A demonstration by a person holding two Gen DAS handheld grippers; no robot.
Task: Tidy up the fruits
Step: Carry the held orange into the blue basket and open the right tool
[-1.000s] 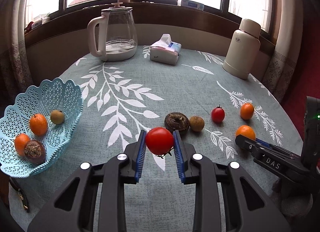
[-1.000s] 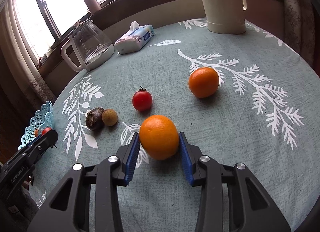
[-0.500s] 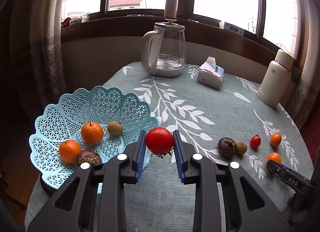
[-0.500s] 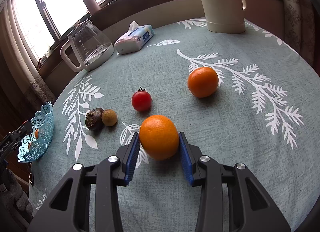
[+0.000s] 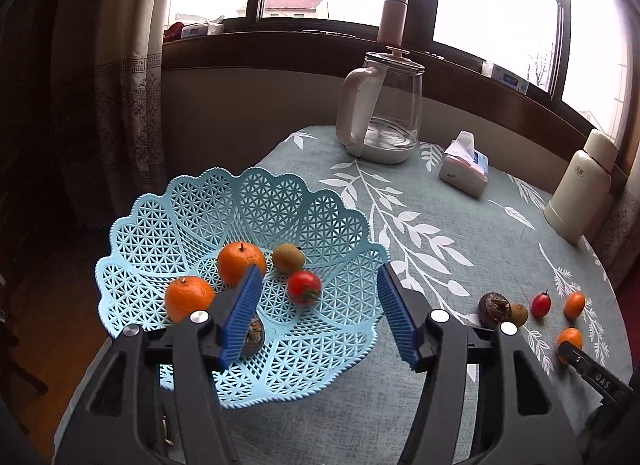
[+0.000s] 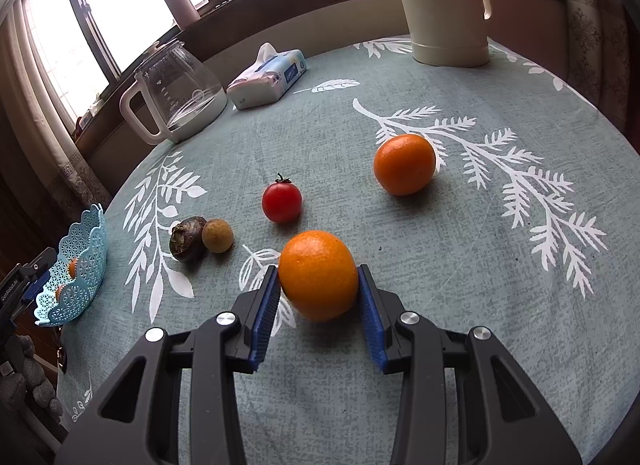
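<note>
Left wrist view: the left gripper (image 5: pixel 318 315) is spread wide above the basket (image 5: pixel 172 217); the tomato (image 5: pixel 305 287) lies inside, and a dark fruit (image 5: pixel 254 339) is mostly hidden behind one finger. Right wrist view: the right gripper (image 6: pixel 319 297) pinches an orange (image 6: pixel 318 275) (underside hidden), so table contact cannot be judged.

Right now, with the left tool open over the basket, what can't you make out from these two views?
- Dark fruit in the basket: left wrist view, mostly hidden behind the left tool.
- Basket contents: right wrist view, too small, cut off by its wall.
- Whether the orange is lifted or resting on the table: right tool hides its underside.
- Right tool: left wrist view, cut off by the edge.
</note>
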